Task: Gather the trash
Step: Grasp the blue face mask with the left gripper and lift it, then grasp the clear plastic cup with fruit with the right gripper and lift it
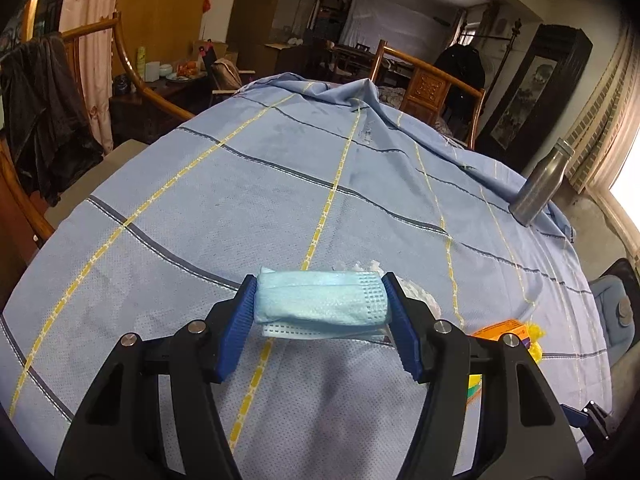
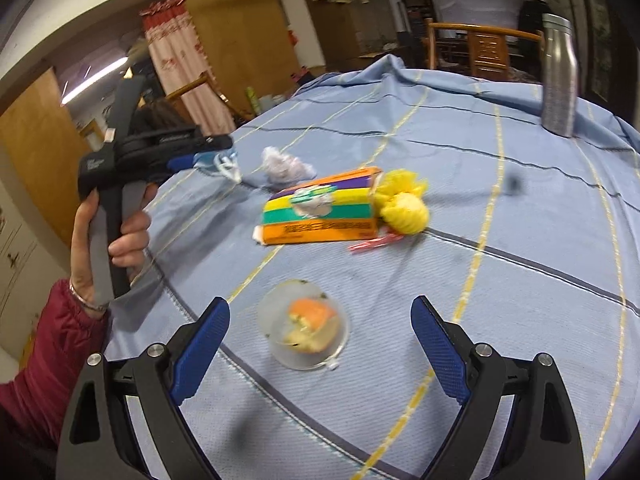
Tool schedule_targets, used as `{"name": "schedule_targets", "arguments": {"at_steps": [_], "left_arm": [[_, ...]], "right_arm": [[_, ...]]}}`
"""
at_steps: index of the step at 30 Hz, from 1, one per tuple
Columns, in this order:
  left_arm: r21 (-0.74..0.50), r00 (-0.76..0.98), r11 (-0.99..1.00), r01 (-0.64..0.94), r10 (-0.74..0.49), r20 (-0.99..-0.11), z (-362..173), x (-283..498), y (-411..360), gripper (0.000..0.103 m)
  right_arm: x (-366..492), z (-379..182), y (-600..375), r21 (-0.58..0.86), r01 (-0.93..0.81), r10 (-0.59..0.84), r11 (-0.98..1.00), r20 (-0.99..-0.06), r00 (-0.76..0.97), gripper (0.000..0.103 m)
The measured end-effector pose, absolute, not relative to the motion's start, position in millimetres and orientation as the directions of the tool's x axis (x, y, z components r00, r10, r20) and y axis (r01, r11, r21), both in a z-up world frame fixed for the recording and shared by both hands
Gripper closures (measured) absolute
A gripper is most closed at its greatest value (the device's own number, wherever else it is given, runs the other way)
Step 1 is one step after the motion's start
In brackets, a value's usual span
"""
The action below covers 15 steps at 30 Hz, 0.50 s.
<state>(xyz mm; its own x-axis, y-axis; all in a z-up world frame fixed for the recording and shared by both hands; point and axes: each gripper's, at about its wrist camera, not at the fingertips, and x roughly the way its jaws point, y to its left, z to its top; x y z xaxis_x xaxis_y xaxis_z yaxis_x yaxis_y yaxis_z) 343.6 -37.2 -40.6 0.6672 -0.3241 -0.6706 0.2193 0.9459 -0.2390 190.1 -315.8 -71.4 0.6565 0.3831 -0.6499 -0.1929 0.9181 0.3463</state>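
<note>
A face mask (image 1: 322,300) is clamped in the left tongs (image 1: 320,308); a cup (image 2: 303,326) lies between the wide-open, empty right tongs (image 2: 320,322), uncollected.

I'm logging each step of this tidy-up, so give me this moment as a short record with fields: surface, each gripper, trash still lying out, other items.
surface: blue checked tablecloth
left gripper: shut on a folded light-blue face mask, lifted off the cloth
right gripper: open, empty, hovering over a clear round plastic cup with orange food scraps
trash still out: crumpled white tissue; striped orange carton; yellow mesh ball; red-and-white wrapper
other: grey metal bottle, upright at the far edge
</note>
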Motion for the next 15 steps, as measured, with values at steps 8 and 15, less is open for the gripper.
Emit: {"name": "schedule_targets", "arguments": {"at_steps": [8, 15], "left_arm": [[-0.212, 0.652, 0.944, 0.253, -0.328, -0.683, -44.0, 340.0, -47.7, 0.041], [-0.221, 0.645, 0.937, 0.271, -0.347, -0.681, -42.8, 337.9, -48.5, 0.041]], "right_arm": [[195.0, -73.6, -286.9, 0.268, -0.258, 0.371, 0.928, -0.711, 0.597, 0.013], [203.4, -79.5, -277.1, 0.240, -0.261, 0.349, 0.935, -0.747, 0.565, 0.021]]}}
